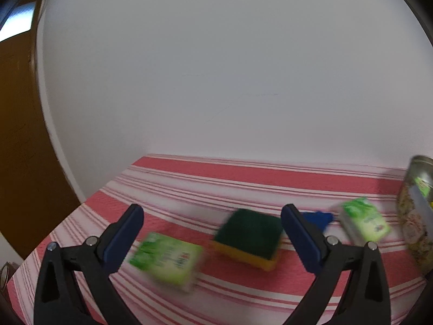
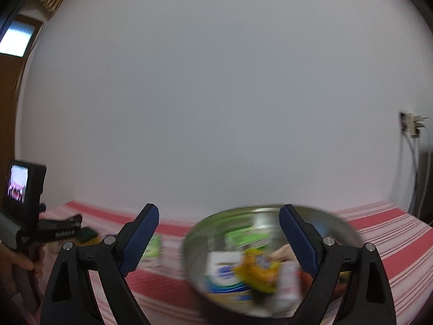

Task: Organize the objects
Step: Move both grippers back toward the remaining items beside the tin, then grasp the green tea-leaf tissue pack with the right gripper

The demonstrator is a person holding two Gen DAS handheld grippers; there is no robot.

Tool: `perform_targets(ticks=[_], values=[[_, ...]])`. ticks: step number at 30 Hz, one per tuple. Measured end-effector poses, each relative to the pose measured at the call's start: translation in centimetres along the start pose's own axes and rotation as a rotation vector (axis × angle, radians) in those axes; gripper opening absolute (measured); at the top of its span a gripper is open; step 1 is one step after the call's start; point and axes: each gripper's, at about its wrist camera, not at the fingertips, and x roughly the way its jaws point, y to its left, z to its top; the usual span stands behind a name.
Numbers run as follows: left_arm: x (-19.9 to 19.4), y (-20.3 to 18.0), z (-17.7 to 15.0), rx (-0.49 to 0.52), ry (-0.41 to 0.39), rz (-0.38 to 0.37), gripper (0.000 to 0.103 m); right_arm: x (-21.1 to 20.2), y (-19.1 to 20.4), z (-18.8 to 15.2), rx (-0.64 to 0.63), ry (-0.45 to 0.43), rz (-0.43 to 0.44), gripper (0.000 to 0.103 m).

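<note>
Though the left wrist view is blurred, the left gripper (image 1: 212, 233) hangs with fingers wide and empty over the striped counter (image 1: 243, 178). A green pack (image 1: 166, 260) at 7 o'clock looks light and soft; take it across its short sides. The sponge (image 1: 250, 237) sits just beside it, a second pack (image 1: 364, 220) at 3 o'clock crowding the bowl (image 1: 416, 216).

In the right wrist view, the right gripper (image 2: 219, 238) spreads wide over the slippery steel bowl (image 2: 270, 257), already holding packets; its rim suits gripping.
</note>
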Motion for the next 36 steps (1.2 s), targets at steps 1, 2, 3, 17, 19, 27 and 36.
perform_targets(ticks=[1, 2, 3, 17, 19, 27, 36], values=[[0.3, 1.0, 0.2, -0.019, 0.004, 0.012, 0.102, 0.5, 1.1, -0.1, -0.004, 0.026, 0.027, 0.092], [0.7, 1.9, 0.3, -0.038, 0.007, 0.021, 0.102, 0.9, 1.9, -0.2, -0.009, 0.046, 0.049, 0.092], [1.0, 3.1, 0.5, -0.067, 0.01, 0.034, 0.102, 1.4, 3.2, -0.4, -0.023, 0.07, 0.077, 0.092], [3.3, 11.2, 1.2, -0.212, 0.013, 0.175, 0.102, 11.4, 11.5, -1.5, -0.169, 0.373, 0.139, 0.091], [3.6, 11.9, 1.2, -0.23, 0.02, 0.174, 0.102, 13.2, 11.8, -1.7, -0.17, 0.427, 0.133, 0.086], [4.5, 12.9, 1.2, -0.231, 0.066, 0.101, 0.102, 18.6, 12.6, -3.2, -0.188, 0.586, 0.04, 0.086], [5.2, 9.3, 0.5, -0.046, 0.137, 0.026, 0.102, 21.6, 13.1, -4.2, -0.23, 0.73, 0.031, 0.085]])
